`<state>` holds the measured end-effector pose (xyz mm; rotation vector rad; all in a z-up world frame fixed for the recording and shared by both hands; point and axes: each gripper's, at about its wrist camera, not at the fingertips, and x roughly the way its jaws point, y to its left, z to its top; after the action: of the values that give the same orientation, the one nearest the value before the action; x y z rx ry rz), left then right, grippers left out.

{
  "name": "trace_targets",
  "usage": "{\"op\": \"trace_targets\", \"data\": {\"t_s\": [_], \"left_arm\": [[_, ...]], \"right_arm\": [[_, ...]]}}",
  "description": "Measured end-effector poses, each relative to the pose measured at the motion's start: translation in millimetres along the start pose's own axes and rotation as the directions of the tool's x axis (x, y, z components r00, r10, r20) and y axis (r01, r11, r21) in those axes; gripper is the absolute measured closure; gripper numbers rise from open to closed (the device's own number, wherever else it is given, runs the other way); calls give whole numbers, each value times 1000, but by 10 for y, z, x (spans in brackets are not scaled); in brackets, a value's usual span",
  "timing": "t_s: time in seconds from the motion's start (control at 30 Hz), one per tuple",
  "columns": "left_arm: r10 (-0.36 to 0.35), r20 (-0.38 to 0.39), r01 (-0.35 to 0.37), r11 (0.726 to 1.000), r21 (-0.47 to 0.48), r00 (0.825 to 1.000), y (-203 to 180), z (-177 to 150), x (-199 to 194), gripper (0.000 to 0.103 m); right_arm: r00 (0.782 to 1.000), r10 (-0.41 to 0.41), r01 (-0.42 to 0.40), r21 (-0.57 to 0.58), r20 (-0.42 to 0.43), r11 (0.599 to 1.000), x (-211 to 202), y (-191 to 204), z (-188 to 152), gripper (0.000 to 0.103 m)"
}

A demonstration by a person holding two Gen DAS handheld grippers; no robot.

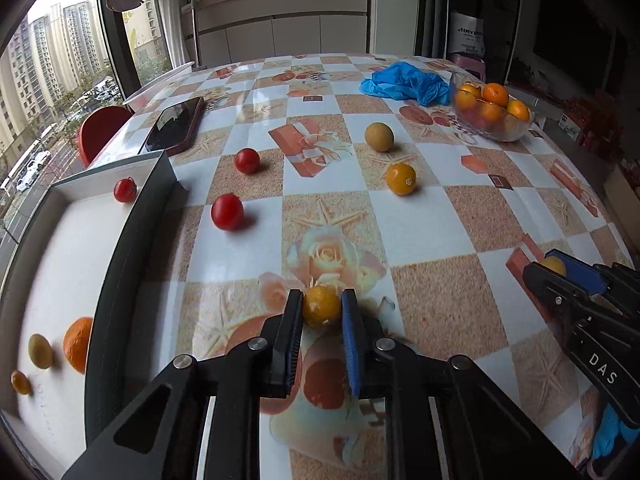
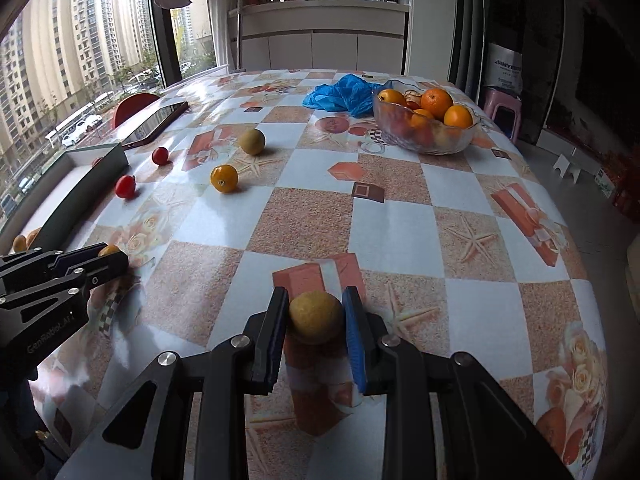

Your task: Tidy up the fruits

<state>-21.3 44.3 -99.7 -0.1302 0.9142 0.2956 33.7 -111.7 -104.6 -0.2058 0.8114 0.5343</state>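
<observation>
My left gripper (image 1: 321, 308) is shut on a small orange-yellow tomato (image 1: 321, 306) just above the patterned table. My right gripper (image 2: 316, 314) is shut on a dull yellow round fruit (image 2: 316, 315); the same gripper (image 1: 554, 270) shows at the right edge of the left wrist view. On the table lie two red tomatoes (image 1: 227, 212) (image 1: 247, 160), another orange-yellow tomato (image 1: 401, 179) and a tan round fruit (image 1: 379, 136). The white tray (image 1: 80, 240) at the left holds a red tomato (image 1: 125, 190), an orange (image 1: 78, 344), a pale yellow fruit (image 1: 40, 351) and a small orange tomato (image 1: 20, 383).
A glass bowl (image 1: 508, 134) of oranges stands at the far right, with a crumpled blue bag (image 1: 404, 82) beside it. A dark phone (image 1: 174, 124) lies behind the tray. A red chair back (image 1: 102, 132) stands by the window, and the table's right edge drops to the floor.
</observation>
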Motion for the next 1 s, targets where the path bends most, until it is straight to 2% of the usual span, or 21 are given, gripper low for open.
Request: {"op": "trace_targets", "data": {"t_s": [0.2,0.33,1.0], "left_arm": [[0,56,1,1000,-19,998,18,-117,-51,82],[-2,87,3,1000,-17,996,18,-142,-49,82],[-7,94,9,1000,-21,996,30,-154,-55,82]], "right_arm": [[1000,29,-29,30,8,999,1,-55,-11,73],[1000,17,-17,19,8,1000,1,-27,-15,73],[1000,5,-5,10,8,1000,-2,-5,-21,73]]}}
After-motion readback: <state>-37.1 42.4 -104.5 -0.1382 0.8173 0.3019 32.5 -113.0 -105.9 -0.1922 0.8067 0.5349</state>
